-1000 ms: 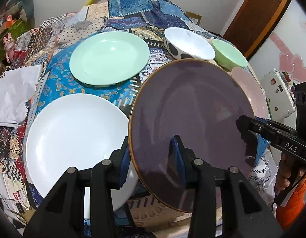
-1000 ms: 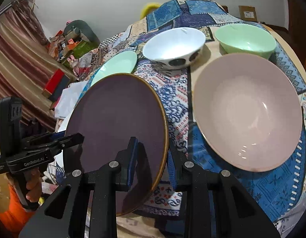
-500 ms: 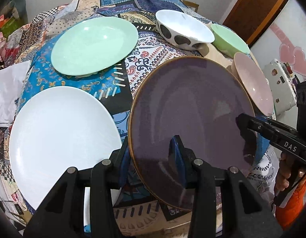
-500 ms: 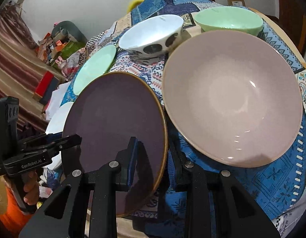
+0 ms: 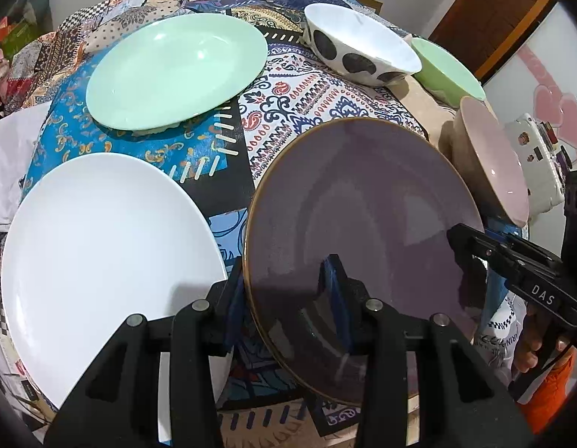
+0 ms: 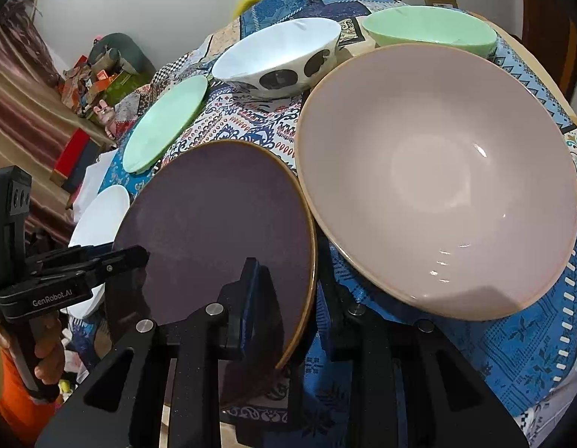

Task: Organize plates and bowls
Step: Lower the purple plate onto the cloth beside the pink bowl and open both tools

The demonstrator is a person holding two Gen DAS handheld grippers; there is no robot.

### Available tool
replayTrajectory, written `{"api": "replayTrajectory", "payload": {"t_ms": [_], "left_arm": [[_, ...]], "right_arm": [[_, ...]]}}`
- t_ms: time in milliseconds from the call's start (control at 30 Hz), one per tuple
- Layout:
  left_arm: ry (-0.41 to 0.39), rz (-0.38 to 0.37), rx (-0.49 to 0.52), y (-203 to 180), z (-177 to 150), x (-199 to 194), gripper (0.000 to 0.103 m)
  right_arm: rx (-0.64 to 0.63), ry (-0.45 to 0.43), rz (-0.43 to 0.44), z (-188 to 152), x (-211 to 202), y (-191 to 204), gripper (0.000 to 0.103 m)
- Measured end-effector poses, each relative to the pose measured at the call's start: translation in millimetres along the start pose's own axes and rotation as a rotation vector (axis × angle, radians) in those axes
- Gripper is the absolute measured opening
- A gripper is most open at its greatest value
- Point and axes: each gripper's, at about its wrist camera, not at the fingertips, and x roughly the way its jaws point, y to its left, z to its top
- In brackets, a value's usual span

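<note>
Between my two hand-held grippers hangs the purple plate [image 5: 359, 201], gold-rimmed, tilted, held over the patchwork-cloth surface [image 5: 288, 97].

Left hand-held gripper [image 5: 284, 291]: clenched on the plate's rim at about 7 o'clock of the plate in the left wrist view. One blue pad [image 5: 335, 283] sits on the plate's upper face, the other finger goes under the edge.

Right hand-held gripper [image 6: 284, 298]: grasping the same plate at its opposite edge, about 5 o'clock of the plate in the right wrist view. One finger on the face, the other behind the rim. In the left wrist view that gripper shows at 3 o'clock with "DAS" on its body, and a hand [image 5: 534, 339] with an orange sleeve holds the handle.

Other dishes, left wrist view:
- white plate [image 5: 101, 246] flat at 9 o'clock, just beside the purple plate; my left finger overlaps its near edge in the picture.
- mint green plate [image 5: 176, 71] flat at 11 o'clock, apart from the white one.
- spotted white bowl [image 5: 359, 48] at 1 o'clock, upright.
- mint green bowl [image 5: 449, 71] just right of the spotted one.
- pink bowl [image 5: 493, 156] at 2 o'clock, next to the purple plate's far edge; cannot tell if they touch.

Right wrist view: the pink bowl fills the 2 o'clock area, upright, and the purple plate's rim overlaps its left edge in the picture.
</note>
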Motion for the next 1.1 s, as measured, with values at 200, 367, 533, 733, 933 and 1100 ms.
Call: {"api": "replayTrajectory", "payload": {"t_ms": [200,367,533,733,933,1100], "left_arm": [[-0.043,0.033,0.018,-5,-1,-9,0.040],[-0.121,0.062,0.033,-7,0,-32,0.041],[-0.202,0.089,0.034,-9,-4,-58,0.055],[-0.336,0.090,0.022,-9,-15,-104,0.072],[-0.457,0.111,0.024,-10,-27,-142,0.087],[-0.521,0.138,0.030,-7,-40,-164,0.095]], "right_arm": [[-0.027,-0.008,-0.036,0,-9,4,0.028],[-0.027,-0.029,-0.032,0,-21,6,0.031],[-0.057,-0.078,-0.016,1,-38,18,0.032],[-0.101,-0.127,-0.002,4,-52,39,0.033],[-0.152,-0.181,0.010,6,-63,63,0.044],[-0.197,-0.205,0.034,8,-67,85,0.047]]}}
